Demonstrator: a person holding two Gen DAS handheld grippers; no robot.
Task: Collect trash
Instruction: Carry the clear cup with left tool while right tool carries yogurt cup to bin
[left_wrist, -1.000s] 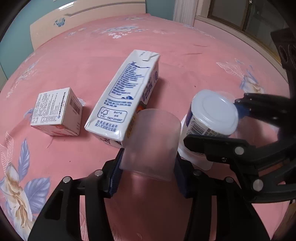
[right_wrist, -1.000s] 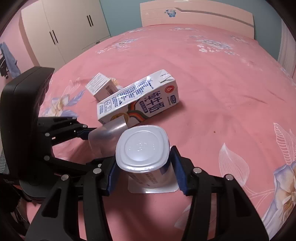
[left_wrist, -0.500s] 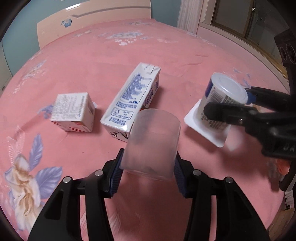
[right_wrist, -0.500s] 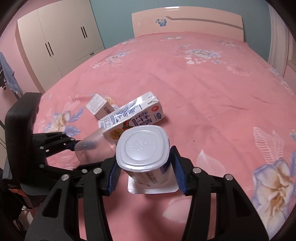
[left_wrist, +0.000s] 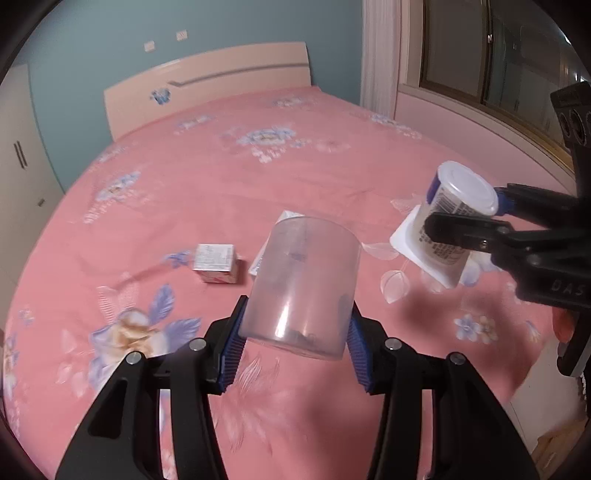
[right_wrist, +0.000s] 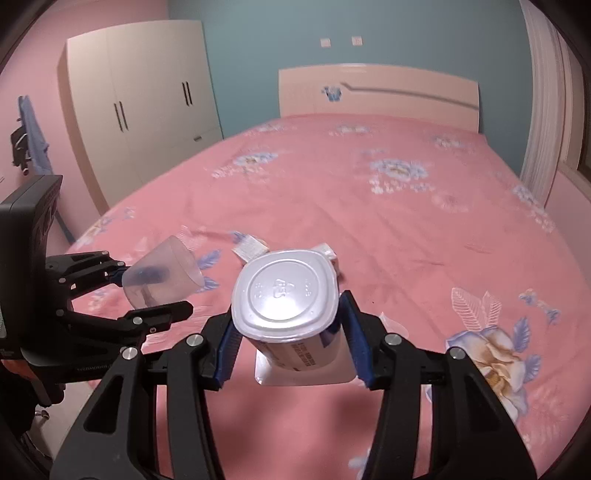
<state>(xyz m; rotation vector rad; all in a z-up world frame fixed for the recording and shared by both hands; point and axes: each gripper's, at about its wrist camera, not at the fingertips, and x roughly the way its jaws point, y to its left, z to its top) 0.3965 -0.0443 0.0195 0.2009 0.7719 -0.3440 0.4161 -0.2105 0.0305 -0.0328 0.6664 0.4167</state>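
Fingers (left_wrist: 236, 343) of the left gripper (left_wrist: 295, 343) were clamped on a clear cup (left_wrist: 303, 284), blue pads pressed to both its sides, cup held up over the bed (left_wrist: 184, 192), w/ some dark bits inside. Right gripper (right_wrist: 291, 339) was clamped likewise on a tub (right_wrist: 284, 291), held upside down w/ its peeled foil lid (right_wrist: 269, 376) hanging below; in the left view the tub (left_wrist: 454, 218) sat at right, tilted. Both items were clear of the sheet.

On the bed, a small box (left_wrist: 216, 262) lay near a carton (left_wrist: 288, 216), which the cup mostly hid in the left view; in the right view the tub blocked most of it, only a corner (right_wrist: 327, 251) showing. Box print too small to read. Headboard (right_wrist: 376, 96) stood at the far end, wardrobe (right_wrist: 140, 110) on the left of the right view, window (left_wrist: 480, 55) and curtain (left_wrist: 380, 55) on the right of the left view. A fingertip (left_wrist: 563, 325) showed behind the right gripper's body; rest of the person was cut off.
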